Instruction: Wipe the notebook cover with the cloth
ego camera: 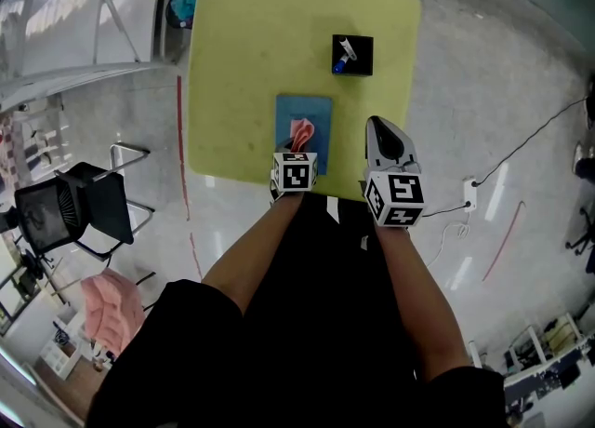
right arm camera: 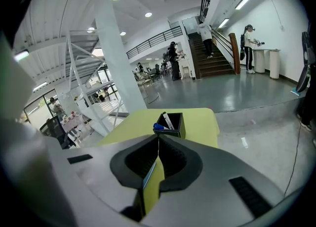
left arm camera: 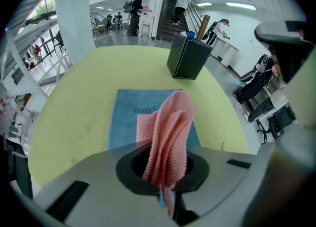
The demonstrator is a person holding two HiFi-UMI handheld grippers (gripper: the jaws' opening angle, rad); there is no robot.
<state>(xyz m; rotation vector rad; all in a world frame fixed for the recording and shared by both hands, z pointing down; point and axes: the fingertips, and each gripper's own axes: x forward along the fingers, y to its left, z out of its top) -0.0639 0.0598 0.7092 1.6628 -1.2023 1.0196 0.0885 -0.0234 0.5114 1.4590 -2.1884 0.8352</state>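
Left tool (left arm camera: 165,171) clamps the pink cloth (left arm camera: 169,127), bunched upright over the blue notebook's (left arm camera: 124,120) near end. The notebook lies flat on the bench (left arm camera: 74,97), its long axis running straight away from that tool. Right tool (right arm camera: 158,141) is closed and empty.

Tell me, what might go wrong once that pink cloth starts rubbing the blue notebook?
1. The notebook lies loose on the table; the right tool is shut and off to its side, so rubbing may push it around.
2. The left tool pinches the cloth in a bunch, so it may slip out or wipe unevenly.
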